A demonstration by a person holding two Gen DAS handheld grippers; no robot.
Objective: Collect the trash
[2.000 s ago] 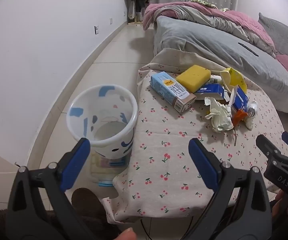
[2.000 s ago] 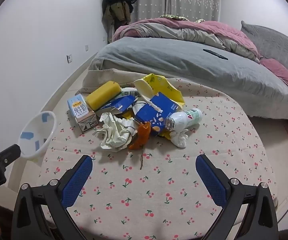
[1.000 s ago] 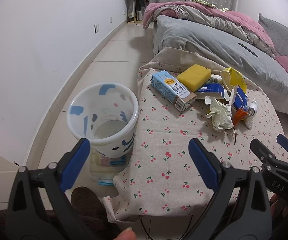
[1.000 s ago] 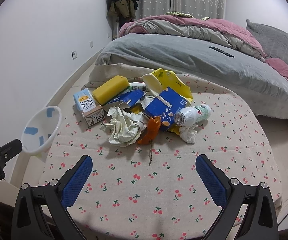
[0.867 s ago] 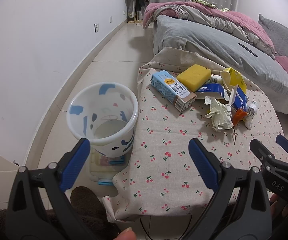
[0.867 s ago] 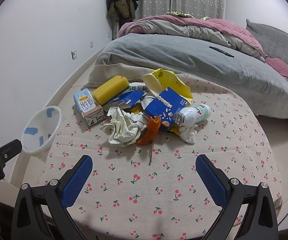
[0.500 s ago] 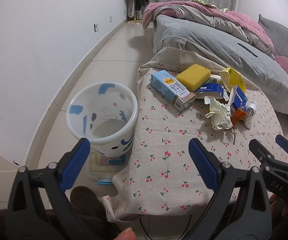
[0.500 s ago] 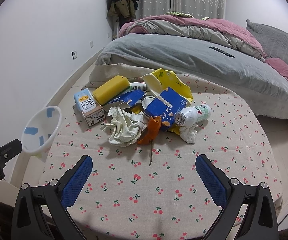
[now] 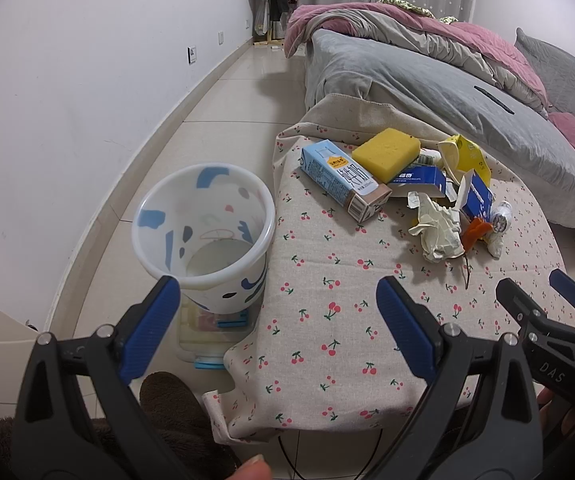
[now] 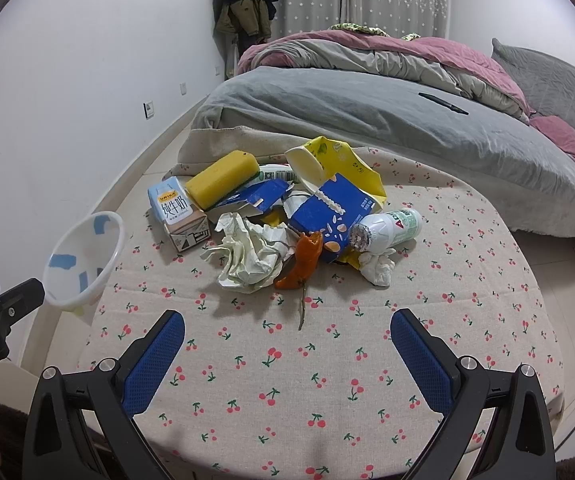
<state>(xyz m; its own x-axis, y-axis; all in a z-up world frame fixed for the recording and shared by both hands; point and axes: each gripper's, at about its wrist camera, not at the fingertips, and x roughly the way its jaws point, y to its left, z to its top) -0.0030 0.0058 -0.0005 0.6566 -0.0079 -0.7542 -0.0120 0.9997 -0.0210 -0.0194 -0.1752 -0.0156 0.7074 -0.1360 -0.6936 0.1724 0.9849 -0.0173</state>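
Note:
A heap of trash lies on the cherry-print table (image 10: 327,360): a blue milk carton (image 10: 175,212), a yellow sponge (image 10: 223,182), crumpled paper (image 10: 247,256), an orange pepper (image 10: 301,264), a torn blue box (image 10: 327,212), a white bottle (image 10: 387,228) and a yellow wrapper (image 10: 347,160). A white bin with blue patches (image 9: 203,232) stands on the floor left of the table. My left gripper (image 9: 275,320) is open over the table's near left corner. My right gripper (image 10: 287,340) is open above the bare cloth in front of the heap, holding nothing.
A bed with grey and pink bedding (image 10: 367,80) lies behind the table. A white wall (image 9: 67,80) runs along the left, with tiled floor (image 9: 227,100) between it and the bed. A clear box (image 9: 207,340) sits under the bin. Coats (image 10: 247,12) hang in the far corner.
Two seconds ago the right gripper's view shifted slightly, bringing the heap a little closer. Since then both grippers have stayed almost still and open.

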